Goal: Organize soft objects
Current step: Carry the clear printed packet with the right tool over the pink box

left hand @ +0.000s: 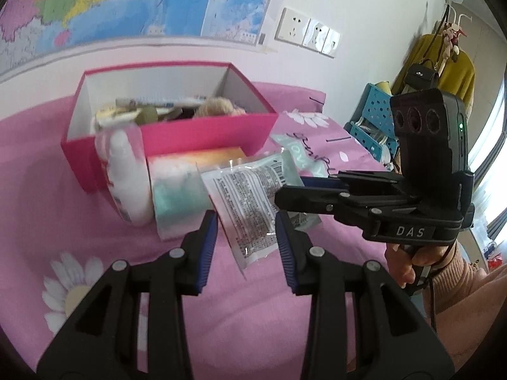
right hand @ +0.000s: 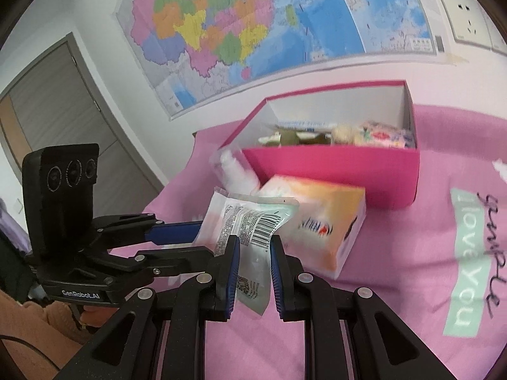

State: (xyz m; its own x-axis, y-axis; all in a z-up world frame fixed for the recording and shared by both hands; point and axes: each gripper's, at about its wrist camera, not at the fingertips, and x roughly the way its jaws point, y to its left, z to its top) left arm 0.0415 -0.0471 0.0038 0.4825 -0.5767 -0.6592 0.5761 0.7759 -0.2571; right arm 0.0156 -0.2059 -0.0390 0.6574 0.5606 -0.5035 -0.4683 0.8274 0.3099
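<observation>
A pink box (left hand: pixel 202 136) (right hand: pixel 336 171) stands on the pink bed and holds several soft items. In front of it lie a white cotton pack (left hand: pixel 126 174) (right hand: pixel 234 171), a wrapped tissue pack (left hand: pixel 180 186) (right hand: pixel 326 221) and a flat printed sachet (left hand: pixel 253 202) (right hand: pixel 250 224). My left gripper (left hand: pixel 246 243) is open just before the sachet's near end. My right gripper (right hand: pixel 254 269) is open with the sachet between its fingers; it shows in the left wrist view (left hand: pixel 304 190) reaching in from the right.
The pink flowered bedspread (left hand: pixel 221 300) (right hand: pixel 396 285) covers the surface. A map (right hand: pixel 253 25) hangs on the wall behind the box. A blue crate (left hand: pixel 374 120) and a yellow garment (left hand: pixel 443 63) stand to the right of the bed.
</observation>
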